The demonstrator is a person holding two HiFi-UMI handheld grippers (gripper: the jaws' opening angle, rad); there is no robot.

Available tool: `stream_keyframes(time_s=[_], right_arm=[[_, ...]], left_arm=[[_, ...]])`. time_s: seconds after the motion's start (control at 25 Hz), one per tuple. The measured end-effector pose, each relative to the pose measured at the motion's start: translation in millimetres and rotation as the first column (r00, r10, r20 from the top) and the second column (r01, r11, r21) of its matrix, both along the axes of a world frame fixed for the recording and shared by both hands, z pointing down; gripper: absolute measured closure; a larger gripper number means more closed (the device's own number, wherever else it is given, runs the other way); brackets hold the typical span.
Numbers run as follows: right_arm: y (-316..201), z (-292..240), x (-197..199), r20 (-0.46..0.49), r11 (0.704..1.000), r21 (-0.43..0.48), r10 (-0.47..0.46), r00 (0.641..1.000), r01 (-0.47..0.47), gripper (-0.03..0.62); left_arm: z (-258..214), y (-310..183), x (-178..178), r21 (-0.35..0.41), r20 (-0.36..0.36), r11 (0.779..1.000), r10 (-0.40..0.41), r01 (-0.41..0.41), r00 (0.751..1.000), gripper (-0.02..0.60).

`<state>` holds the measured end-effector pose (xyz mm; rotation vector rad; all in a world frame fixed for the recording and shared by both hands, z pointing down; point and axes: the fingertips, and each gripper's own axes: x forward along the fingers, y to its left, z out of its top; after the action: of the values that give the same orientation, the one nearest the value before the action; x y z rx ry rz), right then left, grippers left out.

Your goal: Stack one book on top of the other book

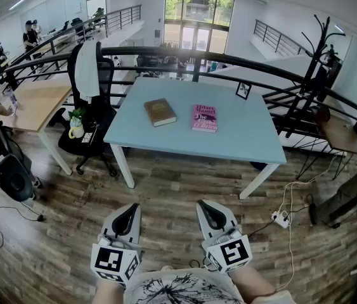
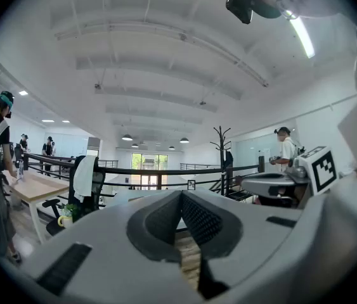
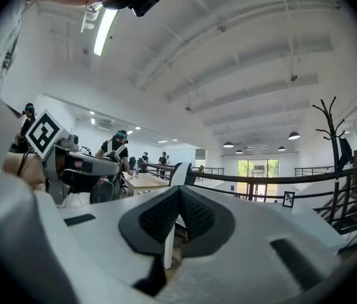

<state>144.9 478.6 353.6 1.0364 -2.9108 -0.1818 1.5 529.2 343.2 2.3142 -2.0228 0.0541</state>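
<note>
I hold my left gripper (image 1: pixel 127 217) level and low, well short of the table (image 1: pixel 165 145), its jaws pressed together on nothing; I judge the stacking is not yet begun. On the table the brown book (image 1: pixel 160 112) lies flat, the pink book (image 1: pixel 204 117) just beside it, apart. My right gripper (image 1: pixel 208 215) is likewise closed and empty, ready to approach.

Matt pale-blue table (image 1: pixel 241 138) top, wood-plank floor (image 1: pixel 165 195), seemingly glossy pink book (image 1: pixel 204 117) cover, black metal railing (image 1: pixel 159 49).
</note>
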Motion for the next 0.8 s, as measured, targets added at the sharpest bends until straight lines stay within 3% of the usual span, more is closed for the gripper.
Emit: stream_keyframes(time_s=[0.44,0.8], right_arm=[[-10.2,12.8,-18.4,0.013,0.999,-0.042,0.025,1.000,-0.024,0.602],[-20.1,39.9,-34.2,0.006,0.990,-0.132,0.060,0.998,-0.059,0.602]], left_arm=[[11.0,-10.5,-21.8,-0.001,-0.018,1.000,0.012,-0.012,1.000,0.571],[30.2,-14.0,-48.8,-0.054,-0.053,0.999,0.000,-0.002,0.999,0.571]])
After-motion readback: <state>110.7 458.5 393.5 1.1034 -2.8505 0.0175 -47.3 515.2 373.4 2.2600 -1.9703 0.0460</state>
